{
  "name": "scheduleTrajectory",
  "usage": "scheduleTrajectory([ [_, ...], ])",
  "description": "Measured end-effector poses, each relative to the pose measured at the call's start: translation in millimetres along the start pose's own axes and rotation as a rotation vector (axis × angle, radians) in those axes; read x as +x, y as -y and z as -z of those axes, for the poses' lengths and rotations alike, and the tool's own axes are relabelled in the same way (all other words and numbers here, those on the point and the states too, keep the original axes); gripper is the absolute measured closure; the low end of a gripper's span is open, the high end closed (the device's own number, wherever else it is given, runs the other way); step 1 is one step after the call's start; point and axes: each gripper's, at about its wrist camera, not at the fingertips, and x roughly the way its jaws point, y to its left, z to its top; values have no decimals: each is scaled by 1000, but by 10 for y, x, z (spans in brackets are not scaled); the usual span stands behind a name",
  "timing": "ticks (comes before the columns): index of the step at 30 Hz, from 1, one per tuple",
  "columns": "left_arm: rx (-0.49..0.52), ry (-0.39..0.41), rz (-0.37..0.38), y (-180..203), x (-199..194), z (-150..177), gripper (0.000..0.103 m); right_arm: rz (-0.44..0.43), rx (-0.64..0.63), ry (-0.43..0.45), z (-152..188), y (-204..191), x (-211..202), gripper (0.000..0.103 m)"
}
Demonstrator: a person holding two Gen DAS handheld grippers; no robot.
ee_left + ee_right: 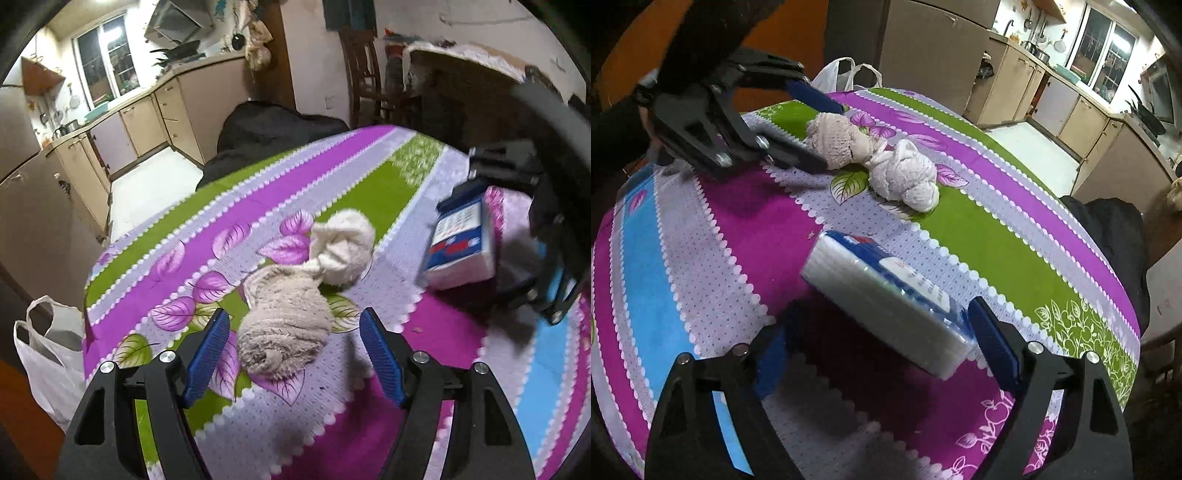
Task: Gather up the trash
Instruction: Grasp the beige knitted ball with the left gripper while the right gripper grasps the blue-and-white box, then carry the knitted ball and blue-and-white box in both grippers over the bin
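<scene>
Spread over a table, a striped cloth (280, 177) in purple, green, lilac and blue with a leaf print. Lying on it near the middle, two knotted bundles of rag joined end to end: a greyish fuzzy bundle (284, 328) and a paler cream bundle (341, 251). Seen from the left wrist, long axis of the pair running from lower left, close to the camera, up and to the right, the cream end pointing away. Seen from the right wrist, same pair slanting from upper left, greyish bundle (836, 146), down to the right, cream bundle (905, 175). Left gripper (295, 354) held wide, blue pads either side of the greyish bundle's near end, not pressing on it; small gaps visible on both sides. To the right of the rags, apart from them, a blue-and-white tissue pack (886, 299), flat on the cloth, long axis running diagonally from upper left to lower right in the right wrist view, printed blue face up. Right gripper (875, 347) open wide around the near end of the pack, right pad just beside its corner, left pad blurred and clear of it; no grip visible. Beyond the table's far edge, a white plastic bag (48, 354) standing with handles up. Kitchen cabinets (147, 114) along the wall behind.
</scene>
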Motion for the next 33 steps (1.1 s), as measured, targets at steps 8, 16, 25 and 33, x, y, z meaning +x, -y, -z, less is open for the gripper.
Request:
scheduleTrajectory([
  [8, -30, 9, 12, -2, 145, 23, 47, -73, 30, -2, -60, 11, 62, 33],
  [16, -121, 28, 54, 54, -171, 332, 59, -38, 176, -52, 150, -231, -170, 39],
  [25, -157, 96, 31, 914, -1171, 876, 59, -57, 429, -91, 756, -1044, -790, 40],
  [33, -42, 113, 112, 2217, -1496, 999, 59, -47, 613, -98, 1421, -1524, -1419, 40],
])
